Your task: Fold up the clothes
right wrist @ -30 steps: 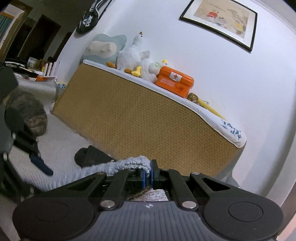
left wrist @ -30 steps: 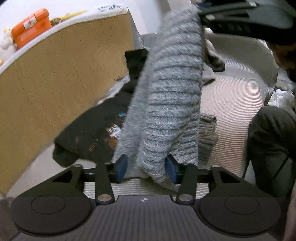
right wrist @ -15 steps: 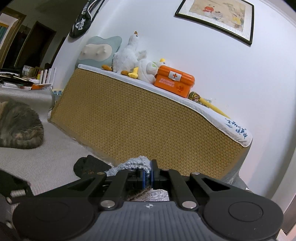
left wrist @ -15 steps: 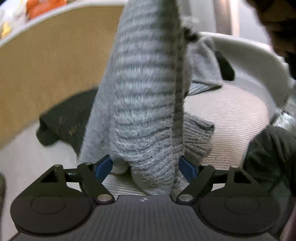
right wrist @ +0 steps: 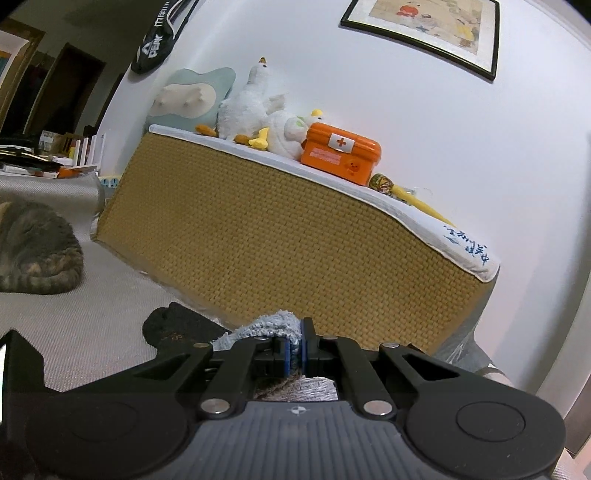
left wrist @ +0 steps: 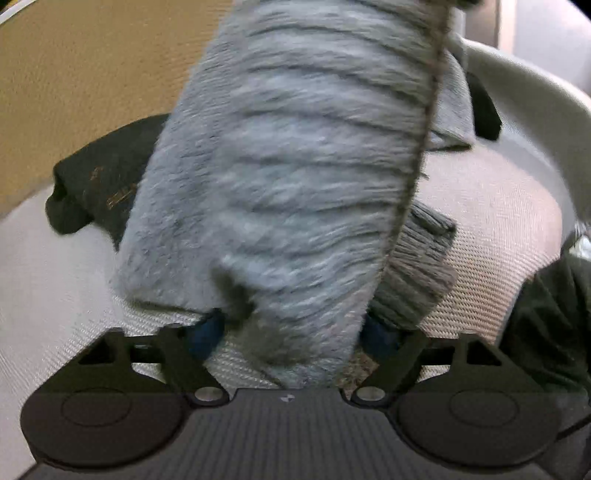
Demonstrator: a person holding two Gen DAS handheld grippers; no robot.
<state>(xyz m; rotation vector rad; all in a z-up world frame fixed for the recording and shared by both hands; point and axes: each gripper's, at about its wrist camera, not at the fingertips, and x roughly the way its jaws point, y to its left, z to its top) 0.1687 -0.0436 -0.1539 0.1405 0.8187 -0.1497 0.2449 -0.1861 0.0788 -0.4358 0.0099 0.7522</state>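
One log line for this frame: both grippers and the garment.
right gripper: shut on grey sweater | left gripper: closing around hanging hem | sweater: hanging over bed

One fuzzy grey ribbed knit sweater (left wrist: 295, 177) fills the left wrist view from twelve o'clock down to six, and one dark, near-black crumpled garment with faded orange print (left wrist: 99, 184) lies at nine o'clock beside it. In the right wrist view, two white plush ducks (right wrist: 258, 110) sit at twelve o'clock, one orange plastic first-aid box with a red cross (right wrist: 340, 157) is just right of them, one black-framed picture (right wrist: 424, 33) hangs at one o'clock, and one curled tabby cat (right wrist: 35, 251) rests at nine o'clock.
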